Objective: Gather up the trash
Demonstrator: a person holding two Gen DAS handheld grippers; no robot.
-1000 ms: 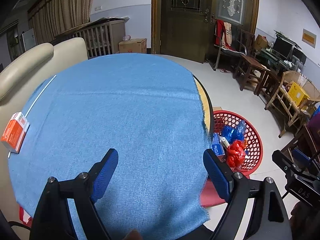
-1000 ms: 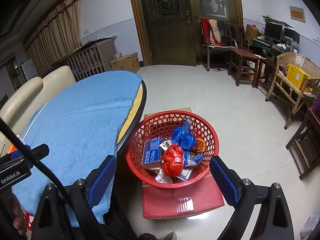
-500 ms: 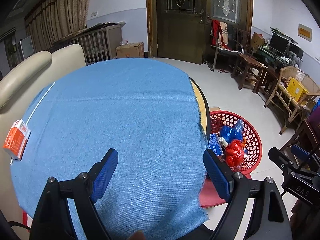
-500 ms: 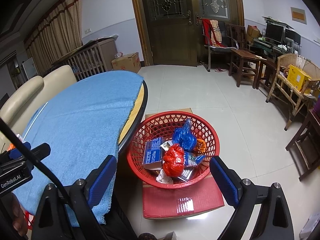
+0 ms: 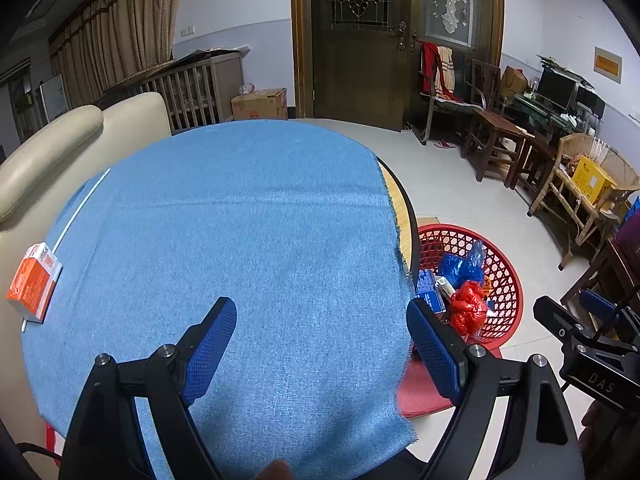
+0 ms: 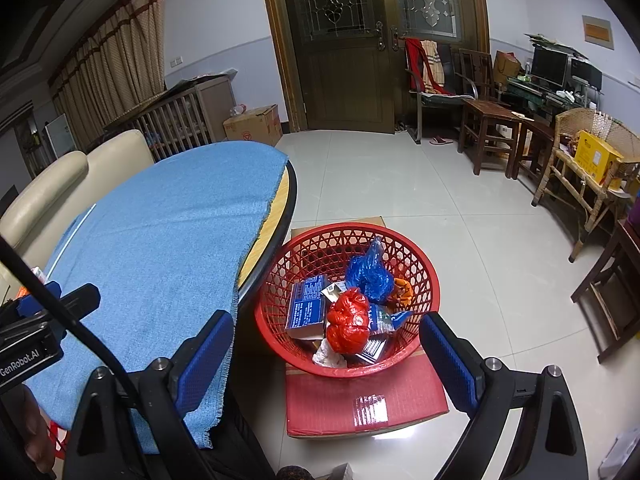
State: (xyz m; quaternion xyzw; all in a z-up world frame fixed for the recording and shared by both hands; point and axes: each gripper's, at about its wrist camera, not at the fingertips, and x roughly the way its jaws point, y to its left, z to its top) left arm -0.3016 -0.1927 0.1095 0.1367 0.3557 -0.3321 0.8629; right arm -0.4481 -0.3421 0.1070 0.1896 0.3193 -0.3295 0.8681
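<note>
Left gripper (image 5: 320, 332) jaws wide apart, nothing between them, pointing down at the blue tablecloth (image 5: 240, 240) on the round table (image 5: 404, 216). Right gripper (image 6: 326, 344) also spread wide and empty, aimed down at the red mesh basket (image 6: 420, 264), which sits on a red carton (image 6: 360, 396) on the floor just beside the table edge. Basket already holds a red plastic bag (image 6: 348, 320), a blue plastic bag (image 6: 370, 272), a blue box (image 6: 306, 306) and smaller wrappers.

Only trash left that I can see: an orange-and-white small box (image 5: 34, 286) at the far left edge of the cloth, well apart from both grippers and the basket. A thin white stick (image 5: 80, 208) lies near it; can't tell if that counts as trash.

Judgement: the step is reaching for the orange box, and the left gripper is the nearer one. To do it well:
- swing left, come in over the box with the jaws kept wide
- close across its narrow sides, not the flat face
- keep the pads off the cloth so it doesn't bunch or drag
- lift clear, carry across the table, release only once over the basket rim

Box sits near the table's edge; a nudge could push it off.
</note>
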